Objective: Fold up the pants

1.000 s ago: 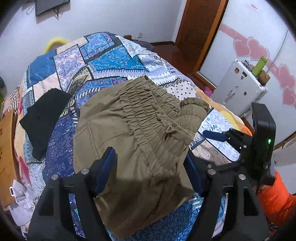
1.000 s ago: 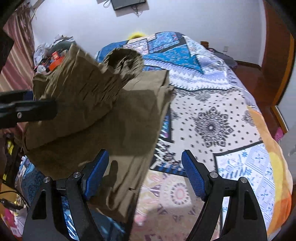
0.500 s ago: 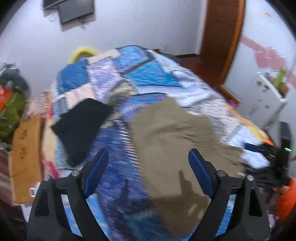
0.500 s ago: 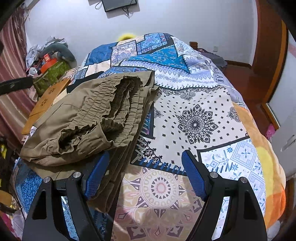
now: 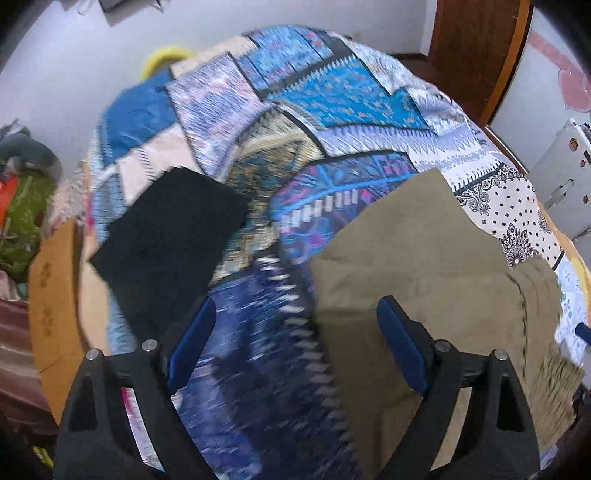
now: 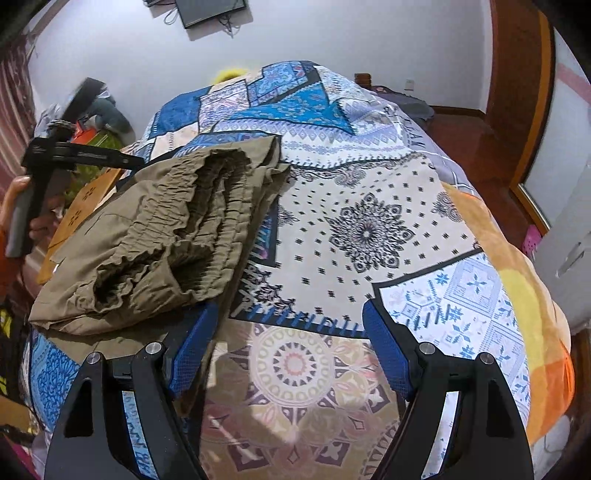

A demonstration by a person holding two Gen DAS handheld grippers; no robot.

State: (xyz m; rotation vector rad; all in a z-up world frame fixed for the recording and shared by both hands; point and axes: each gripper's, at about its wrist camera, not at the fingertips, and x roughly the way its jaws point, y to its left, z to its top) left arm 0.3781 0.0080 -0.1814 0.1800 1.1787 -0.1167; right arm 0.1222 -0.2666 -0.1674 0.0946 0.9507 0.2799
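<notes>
The olive-brown pants [image 6: 166, 236] lie folded in a thick stack on the patterned quilt [image 6: 369, 229], elastic waistband on top. In the left wrist view the pants [image 5: 424, 266] lie flat at the right. My left gripper [image 5: 295, 343] is open and empty above the quilt, just left of the pants; it also shows in the right wrist view [image 6: 136, 161], held up beyond the pants. My right gripper [image 6: 288, 343] is open and empty, its left finger beside the near edge of the pants.
A folded black garment [image 5: 166, 240] lies on the quilt at the left. A brown cardboard box [image 5: 55, 306] stands beside the bed. A white cabinet [image 5: 565, 177] and a wooden door [image 5: 476, 48] are at the right. A wall screen [image 6: 210, 11] hangs behind the bed.
The pants were held up a second ago and now lie on the quilt. Both grippers have let go and pulled back; the left one has swung left and is still moving.
</notes>
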